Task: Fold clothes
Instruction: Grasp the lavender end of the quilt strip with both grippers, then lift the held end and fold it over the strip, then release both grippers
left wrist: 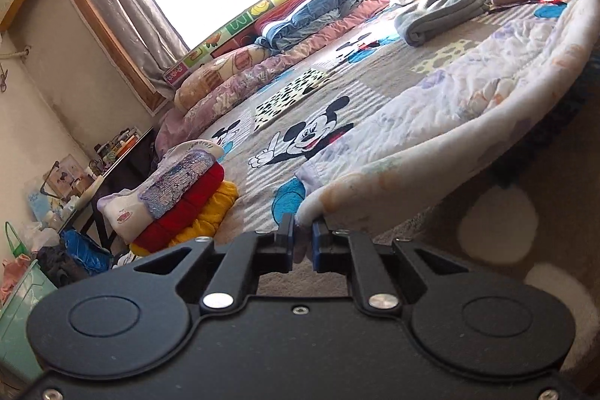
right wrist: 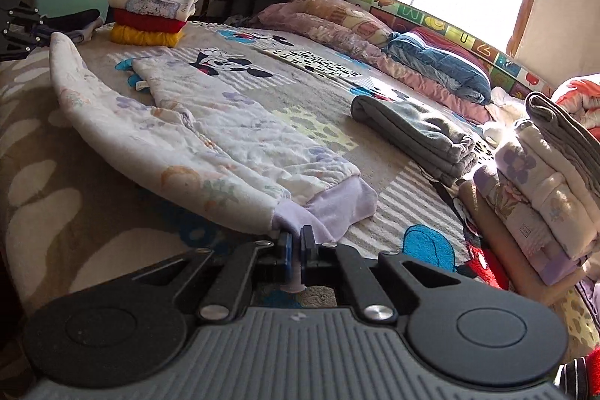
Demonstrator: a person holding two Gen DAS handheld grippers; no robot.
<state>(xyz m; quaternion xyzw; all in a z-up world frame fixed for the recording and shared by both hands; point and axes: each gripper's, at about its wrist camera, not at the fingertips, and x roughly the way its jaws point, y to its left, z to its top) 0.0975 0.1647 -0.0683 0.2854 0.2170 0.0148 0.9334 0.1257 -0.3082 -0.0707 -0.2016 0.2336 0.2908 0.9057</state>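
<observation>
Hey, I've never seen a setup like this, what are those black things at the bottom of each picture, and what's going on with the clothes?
They are two hand-held grippers, each with a fisheye camera looking along its fingers; a person works them. One picture is from the left gripper, the other from the right gripper. Both are shut on a pale flowered garment, the left at one end, the right at a lilac cuff, lifting one long edge off a cartoon-mouse blanket. Also there: a grey folded piece and two stacks of folded clothes.
</observation>
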